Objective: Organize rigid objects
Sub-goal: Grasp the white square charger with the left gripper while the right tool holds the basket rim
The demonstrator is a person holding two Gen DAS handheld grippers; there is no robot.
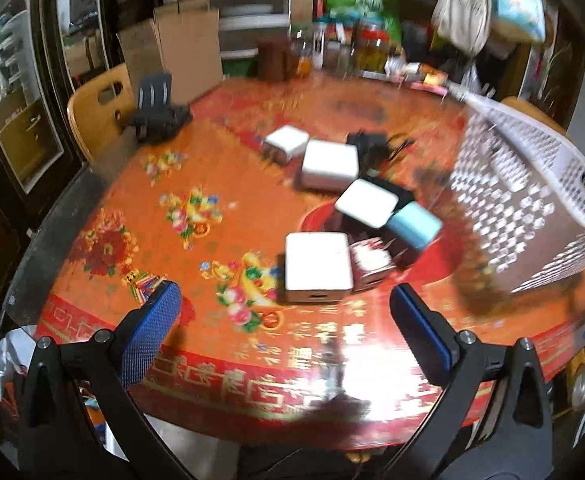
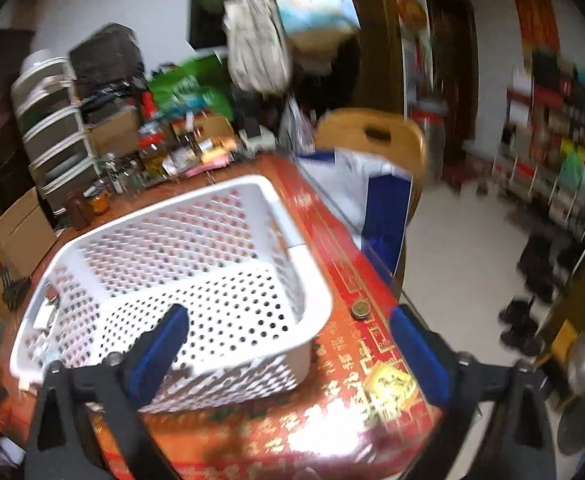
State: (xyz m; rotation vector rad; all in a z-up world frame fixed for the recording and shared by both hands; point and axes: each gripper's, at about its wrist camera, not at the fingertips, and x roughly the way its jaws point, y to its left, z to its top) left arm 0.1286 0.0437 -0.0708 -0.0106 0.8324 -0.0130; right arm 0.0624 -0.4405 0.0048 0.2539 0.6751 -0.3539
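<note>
Several small rigid blocks lie in a loose cluster mid-table in the left wrist view: a large white block [image 1: 318,266] nearest, a light blue block [image 1: 414,226], more white blocks [image 1: 329,164] behind, and a black item [image 1: 368,144]. My left gripper [image 1: 288,320] is open, short of the nearest white block, with nothing between its blue pads. A white perforated basket [image 2: 196,264] stands on the table's right side. My right gripper [image 2: 290,344] is open and straddles the basket's near corner, one finger [image 2: 160,348] over the inside, the other outside; neither pad presses the wall.
A red floral cloth [image 1: 196,208] covers the round table. Jars and bottles [image 1: 332,52] crowd its far edge. A wooden chair [image 1: 96,112] stands at the left, another chair [image 2: 372,132] with a blue-and-white garment at the right. A small round metal piece [image 2: 360,309] lies beside the basket.
</note>
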